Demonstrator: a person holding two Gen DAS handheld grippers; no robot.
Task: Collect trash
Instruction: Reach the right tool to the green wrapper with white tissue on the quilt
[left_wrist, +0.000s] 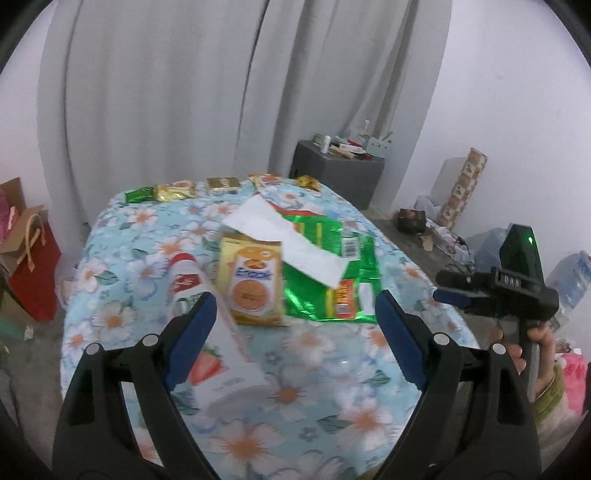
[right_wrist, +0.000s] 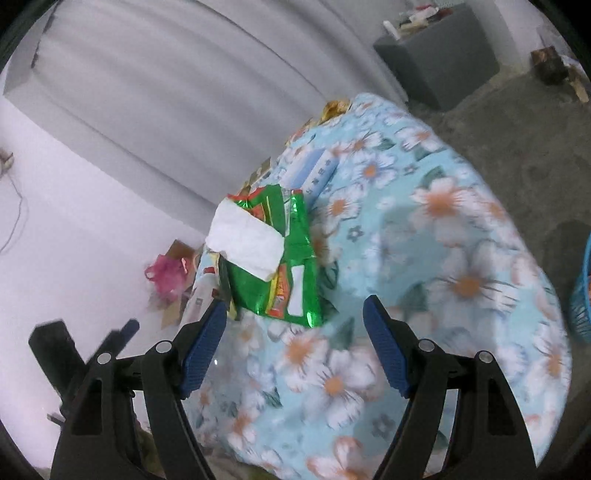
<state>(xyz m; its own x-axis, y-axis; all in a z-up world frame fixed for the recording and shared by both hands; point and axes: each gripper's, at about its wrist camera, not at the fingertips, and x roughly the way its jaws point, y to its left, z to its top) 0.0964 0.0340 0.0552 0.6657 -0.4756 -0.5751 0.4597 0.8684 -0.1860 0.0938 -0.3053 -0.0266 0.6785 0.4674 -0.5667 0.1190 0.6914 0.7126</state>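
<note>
Trash lies in a heap on the table's flowered blue cloth. A yellow biscuit packet sits beside a crumpled green foil wrapper, with a white paper sheet across both. A white strawberry carton lies under the left finger. My left gripper hovers open just short of the packet, nothing between its pads. In the right wrist view my right gripper stands open just below the green wrapper and white paper, holding nothing. A hand carries the right gripper at the table's right side.
Several small gold and green wrappers line the table's far edge. A blue-white packet lies beyond the green wrapper. A grey cabinet stands behind, a red gift bag on the floor at left, a blue basket at right.
</note>
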